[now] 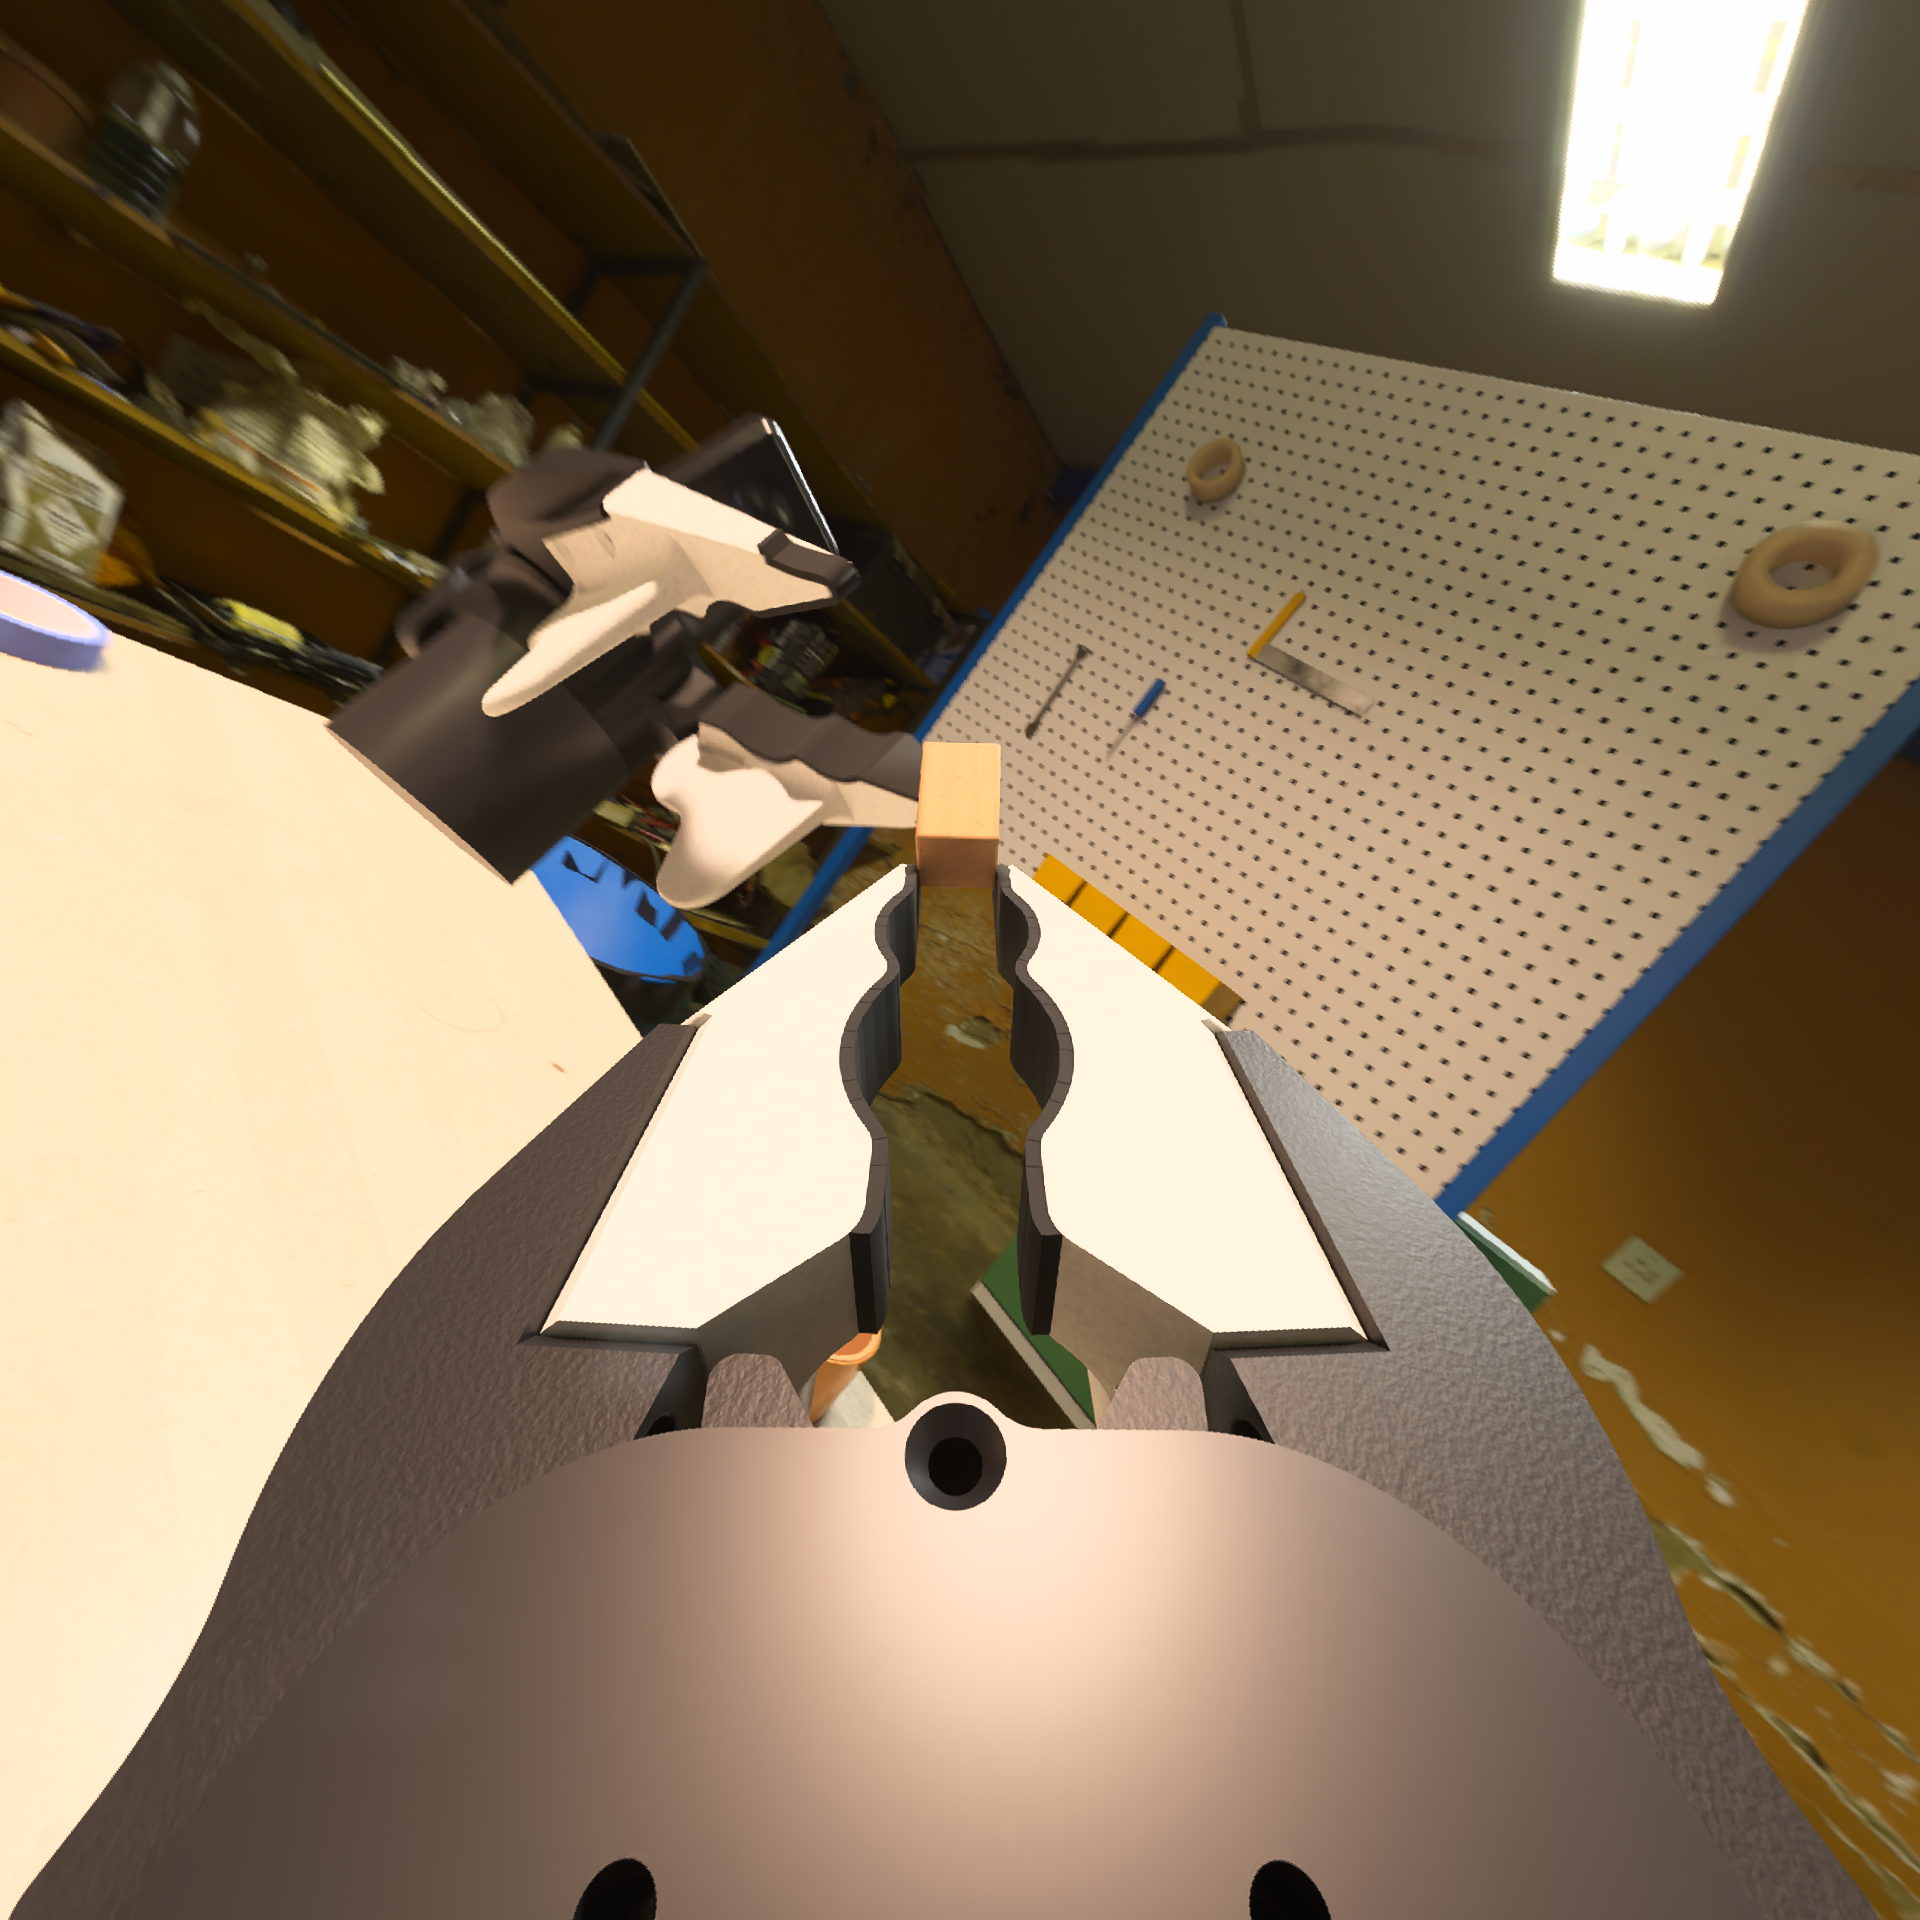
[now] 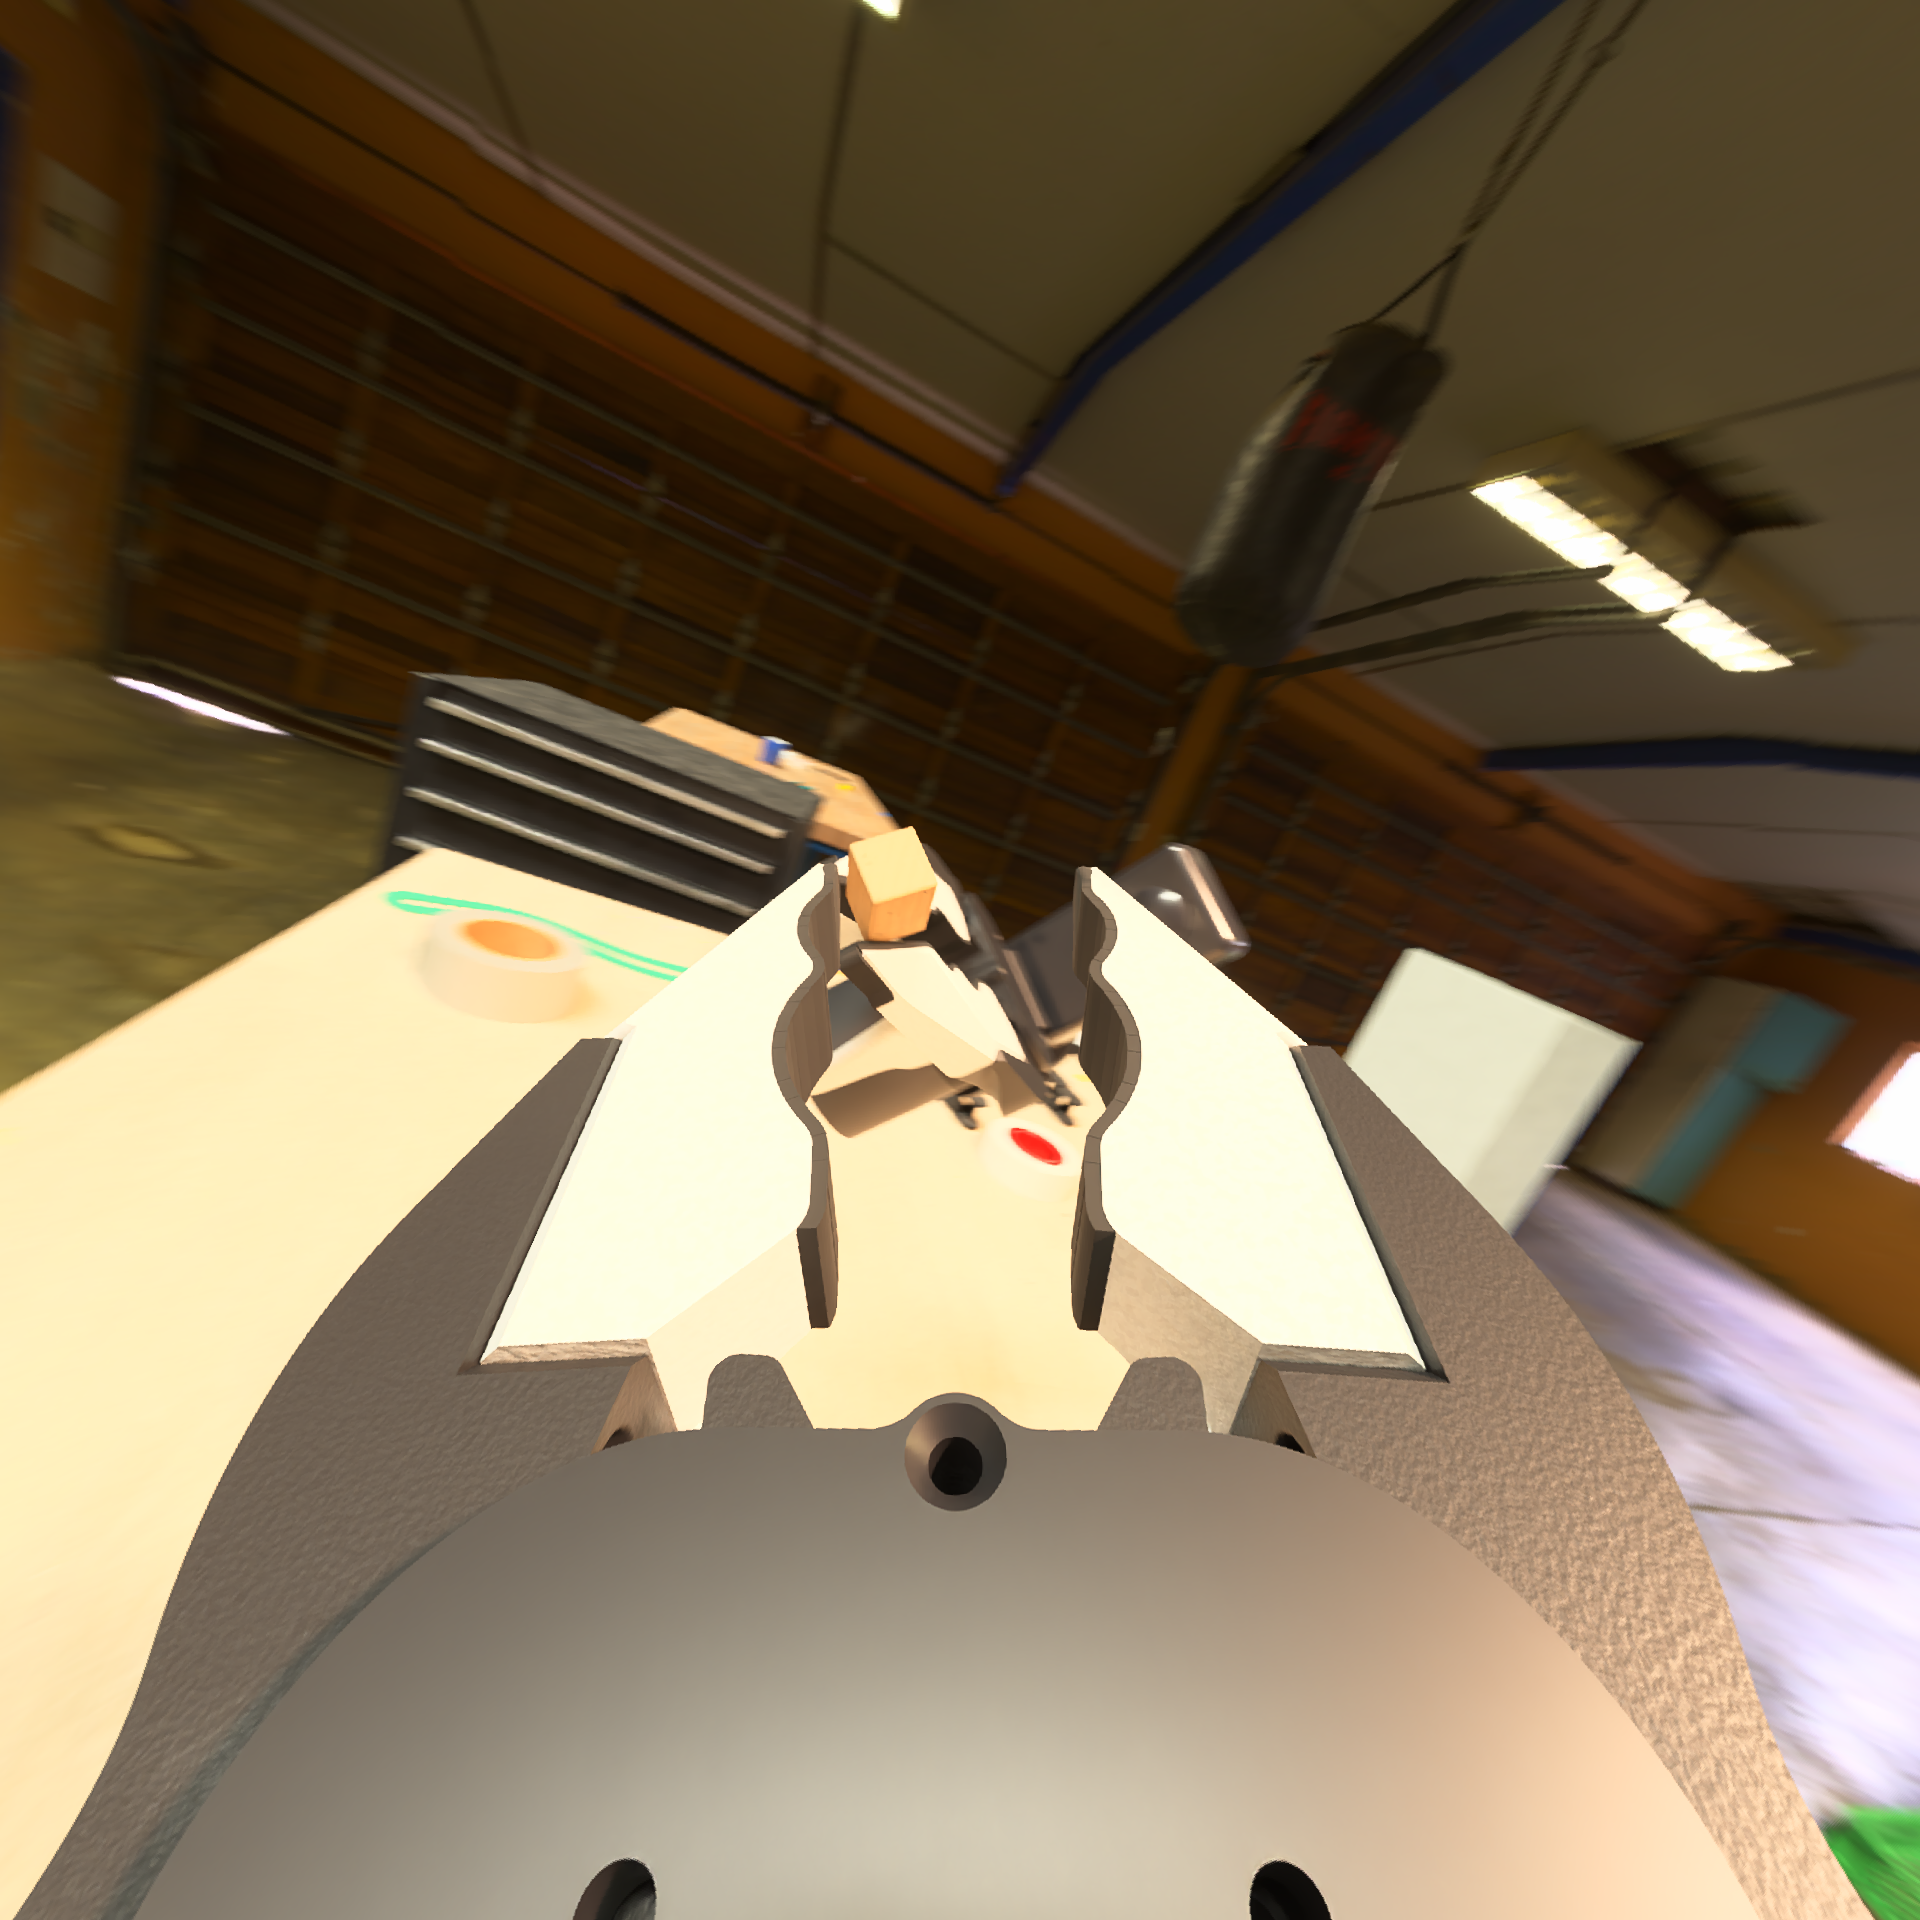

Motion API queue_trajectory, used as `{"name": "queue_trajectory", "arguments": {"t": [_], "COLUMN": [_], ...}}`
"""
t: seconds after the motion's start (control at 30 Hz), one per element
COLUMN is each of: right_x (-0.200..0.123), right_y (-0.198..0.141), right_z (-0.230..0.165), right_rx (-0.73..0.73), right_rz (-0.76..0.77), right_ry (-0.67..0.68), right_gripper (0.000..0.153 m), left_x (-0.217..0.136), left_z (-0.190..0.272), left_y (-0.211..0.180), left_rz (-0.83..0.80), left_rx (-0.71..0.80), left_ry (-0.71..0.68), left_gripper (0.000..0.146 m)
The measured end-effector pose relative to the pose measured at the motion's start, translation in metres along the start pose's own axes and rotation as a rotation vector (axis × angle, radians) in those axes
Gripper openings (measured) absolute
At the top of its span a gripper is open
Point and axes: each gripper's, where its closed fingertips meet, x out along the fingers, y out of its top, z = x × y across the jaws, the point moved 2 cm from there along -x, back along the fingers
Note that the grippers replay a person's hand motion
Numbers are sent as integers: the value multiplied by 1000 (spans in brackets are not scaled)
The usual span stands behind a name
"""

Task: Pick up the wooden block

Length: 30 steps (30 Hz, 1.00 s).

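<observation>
Between the tips of the left gripper (image 1: 957,881), the wooden block (image 1: 958,814) sits pinched by its lower end, lifted clear of the counter (image 1: 208,1039) and beyond its edge, with floor showing under the fingers (image 1: 790,1101). Most of the block sticks out past the tips. It is a small, pale tan block with fine straight grain and sharp square corners, standing upright in the left wrist view.

Close on its left in that view hangs the right gripper (image 1: 821,675), its fingers spread apart and grasping nothing; one tip appears to reach the block's side, though whether they touch is unclear. From the right wrist view the block (image 2: 889,884) shows just past the tip of the left-hand finger (image 2: 665,1122), in open air above the counter (image 2: 208,1195).

On the pale counter lie a tape roll (image 2: 507,964), a green cord (image 2: 540,925) and a white disc with a red centre (image 2: 1031,1151). Farther out stand a white pegboard (image 1: 1455,831) hung with tools, cluttered shelves (image 1: 260,395) and a dark drawer cabinet (image 2: 603,790).
</observation>
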Motion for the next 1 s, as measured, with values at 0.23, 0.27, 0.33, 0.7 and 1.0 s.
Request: {"name": "queue_trajectory", "arguments": {"t": [0.23, 0.27, 0.33, 0.7, 1.0], "right_x": [-42, -46, -53, -70, -233], "right_y": [-18, -24, -33, -77, -74], "right_z": [-9, -8, -10, -45, 71], "right_rx": [493, 519, 560, 589, 945], "right_rz": [-154, -162, -187, -492, -622], "right_ry": [450, 463, 521, 747, -464], "right_gripper": [36, 35, 29, 2, 2], "left_x": [23, 26, 29, 18, -27], "left_z": [-27, -33, -43, -79, -79], "left_y": [-40, -48, -62, -84, -35], "left_rz": [-216, -250, -316, -326, -27], "left_rx": [-136, -164, -236, -438, -396], "left_ry": [-68, -74, -85, -46, 115], "left_gripper": [14, 14, 14, 14, 14]}}
